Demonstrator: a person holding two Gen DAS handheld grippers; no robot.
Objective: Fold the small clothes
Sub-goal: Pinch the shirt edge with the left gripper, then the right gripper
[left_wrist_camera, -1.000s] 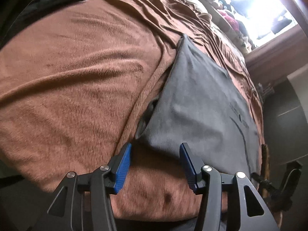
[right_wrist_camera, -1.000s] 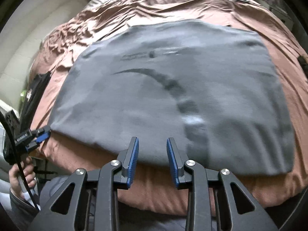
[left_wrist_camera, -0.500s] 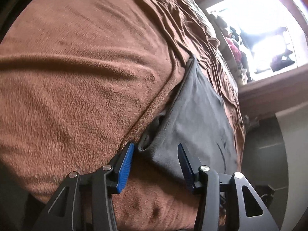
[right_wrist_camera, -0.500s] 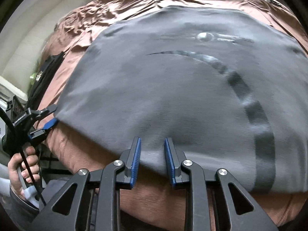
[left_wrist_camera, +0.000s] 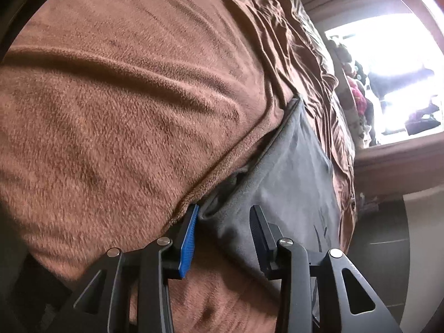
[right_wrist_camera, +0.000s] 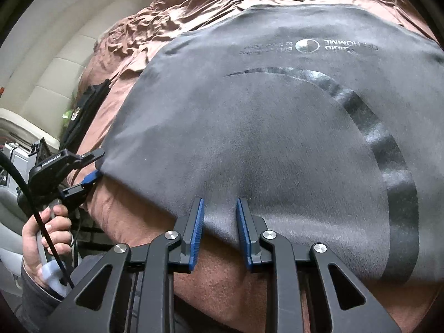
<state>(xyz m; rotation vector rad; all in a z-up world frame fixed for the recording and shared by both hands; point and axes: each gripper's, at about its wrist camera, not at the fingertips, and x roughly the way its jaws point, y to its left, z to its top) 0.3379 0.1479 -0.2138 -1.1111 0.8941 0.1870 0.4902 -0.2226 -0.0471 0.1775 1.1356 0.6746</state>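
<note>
A dark grey T-shirt [right_wrist_camera: 263,138] with a black arc print lies flat on a brown blanket [right_wrist_camera: 222,272]. My right gripper [right_wrist_camera: 219,202] stands at the shirt's near hem. Its blue pads are narrowly apart, with the hem lying between them and not visibly pinched. My left gripper [left_wrist_camera: 224,208] is at the shirt's [left_wrist_camera: 291,183] left corner and its jaws are closing. The corner sits between the pads and touches the left pad [left_wrist_camera: 191,233] only. In the right wrist view the left gripper [right_wrist_camera: 95,166] straddles that same corner, held by a person's hand [right_wrist_camera: 47,230].
The fuzzy brown blanket [left_wrist_camera: 125,111] covers the bed and bulges left of the shirt. A black bag [right_wrist_camera: 86,108] lies near the bed's left side. A padded cream headboard [right_wrist_camera: 50,63] is behind it. A bright window [left_wrist_camera: 388,69] with clutter on its sill is on the far side.
The left gripper rolled, came up to the shirt's corner and narrowed its jaws around it. The right gripper sank toward the near hem, which now lies between its pads.
</note>
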